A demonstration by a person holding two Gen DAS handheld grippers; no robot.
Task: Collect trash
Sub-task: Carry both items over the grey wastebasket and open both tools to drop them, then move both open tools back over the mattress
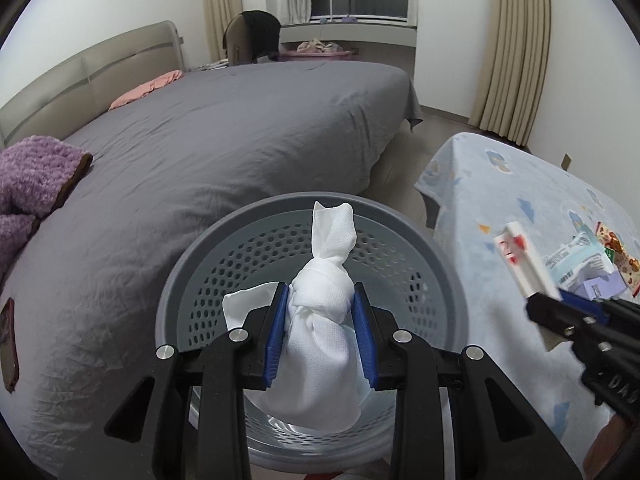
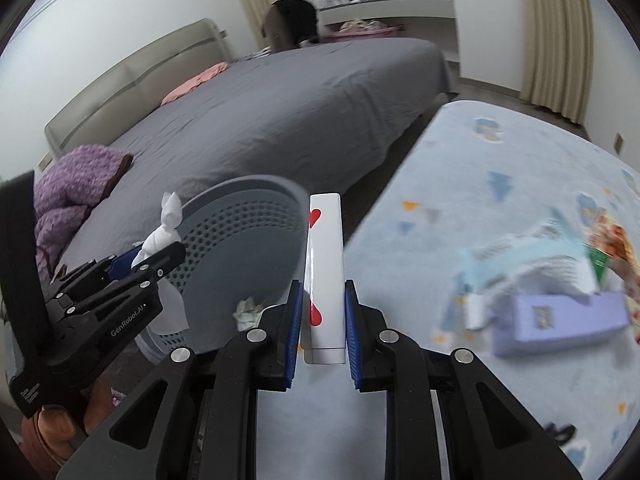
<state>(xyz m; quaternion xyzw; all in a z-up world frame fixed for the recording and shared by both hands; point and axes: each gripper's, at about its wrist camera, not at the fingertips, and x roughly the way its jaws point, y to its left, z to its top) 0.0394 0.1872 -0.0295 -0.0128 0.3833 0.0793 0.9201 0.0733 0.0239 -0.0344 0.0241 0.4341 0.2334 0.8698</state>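
Observation:
My left gripper [image 1: 321, 304] is shut on a knotted white tissue bundle [image 1: 320, 320] and holds it over the open grey perforated trash basket [image 1: 400, 236]. In the right wrist view the left gripper [image 2: 154, 258] and its tissue bundle [image 2: 160, 236] show at the basket's left rim [image 2: 240, 184]. My right gripper [image 2: 321, 300] is shut on a flat white box with red hearts [image 2: 324, 264], held upright just right of the basket, over the table edge. The box also shows in the left wrist view [image 1: 524, 264]. A crumpled scrap [image 2: 248, 312] lies inside the basket.
A big bed with a grey cover [image 1: 240, 140] lies behind the basket, with a purple blanket [image 1: 28, 184] on it. A table with a pale blue patterned cloth [image 2: 480, 184] stands on the right and carries a purple box [image 2: 560, 320], papers [image 2: 532, 264] and a snack wrapper [image 1: 618, 256].

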